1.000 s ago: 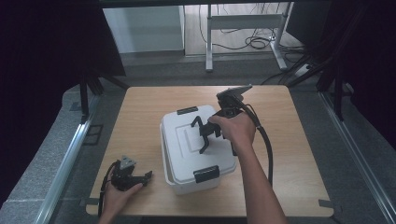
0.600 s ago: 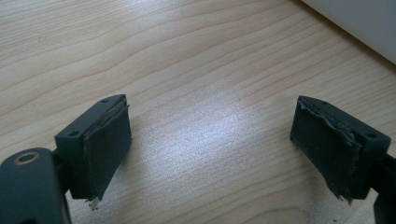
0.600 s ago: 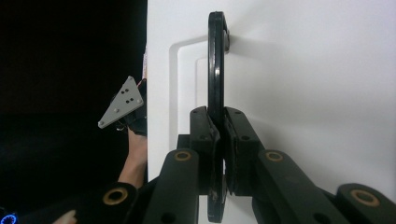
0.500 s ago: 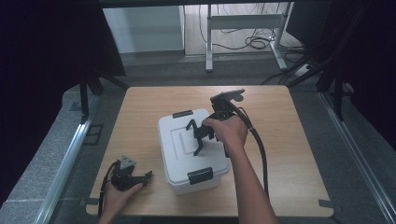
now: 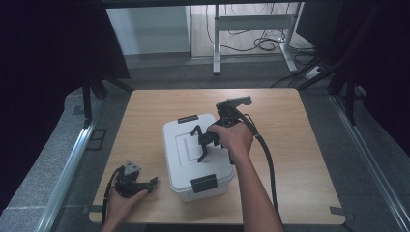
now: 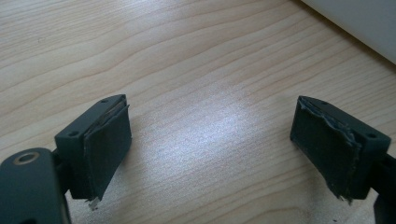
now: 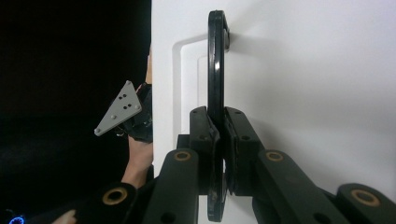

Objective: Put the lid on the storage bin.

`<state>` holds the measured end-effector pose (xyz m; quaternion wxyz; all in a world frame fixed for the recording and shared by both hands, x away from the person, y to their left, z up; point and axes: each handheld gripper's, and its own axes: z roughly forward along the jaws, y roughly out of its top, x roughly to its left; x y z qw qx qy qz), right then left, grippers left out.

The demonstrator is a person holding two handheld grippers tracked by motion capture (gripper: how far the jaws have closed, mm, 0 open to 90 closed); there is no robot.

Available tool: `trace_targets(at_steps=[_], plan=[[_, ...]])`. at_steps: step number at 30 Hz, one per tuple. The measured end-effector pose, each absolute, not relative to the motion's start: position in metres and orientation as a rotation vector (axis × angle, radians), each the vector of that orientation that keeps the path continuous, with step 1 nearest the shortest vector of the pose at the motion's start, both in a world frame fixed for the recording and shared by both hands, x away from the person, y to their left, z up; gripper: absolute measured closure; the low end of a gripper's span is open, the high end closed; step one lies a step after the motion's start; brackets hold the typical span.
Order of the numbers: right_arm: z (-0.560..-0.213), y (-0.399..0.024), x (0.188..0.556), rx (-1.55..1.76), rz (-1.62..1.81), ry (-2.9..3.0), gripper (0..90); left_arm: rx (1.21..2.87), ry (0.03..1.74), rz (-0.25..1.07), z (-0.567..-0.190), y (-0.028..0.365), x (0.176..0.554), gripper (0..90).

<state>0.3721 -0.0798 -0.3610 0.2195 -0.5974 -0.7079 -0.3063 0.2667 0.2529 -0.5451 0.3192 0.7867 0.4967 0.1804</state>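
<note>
A white lidded box [image 5: 196,157] sat near the middle of the wooden surface [image 5: 300,145], its long side running away from the person. It carried 2 black latches, 1 at the far end [image 5: 187,119] and 1 at the near end [image 5: 203,183], and a black carrying handle [image 5: 199,143] stood raised above the lid.

The right tool [image 5: 209,141] reached over the box from its right side, gripped by the person's right hand [image 5: 234,139], with a thick black cable [image 5: 266,159] trailing back along the forearm. In the right gripper view, the right tool [image 7: 220,154] was clenched on the thin black handle [image 7: 215,84], its 2 pads pressed against either face of the bar, and the handle's far end met the white lid [image 7: 303,93] at its pivot.

The left tool [image 5: 140,182] rested low at the near left corner of the surface, held by the left hand [image 5: 121,203], well apart from the box. In the left gripper view, the left tool [image 6: 210,144] was released, its 2 jaws spread wide over bare wood grain [image 6: 187,70] with nothing between them. Their pads [image 6: 109,144] looked worn and frayed at the edges, and a white edge of the box [image 6: 359,23] showed at the upper right corner.
</note>
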Motion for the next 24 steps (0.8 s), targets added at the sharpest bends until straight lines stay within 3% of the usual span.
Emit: trace_targets(at_steps=[12,24], plan=[[-0.376,-0.086,0.372,-1.677,-0.871,-1.897,82.1,2.067,1.306,0.474,-0.545,0.253,0.267,12.3],[-0.37,-0.088,0.371,-1.588,-0.89,-2.002,72.3,2.068,1.305,0.474,-0.545,0.253,0.267,12.3]])
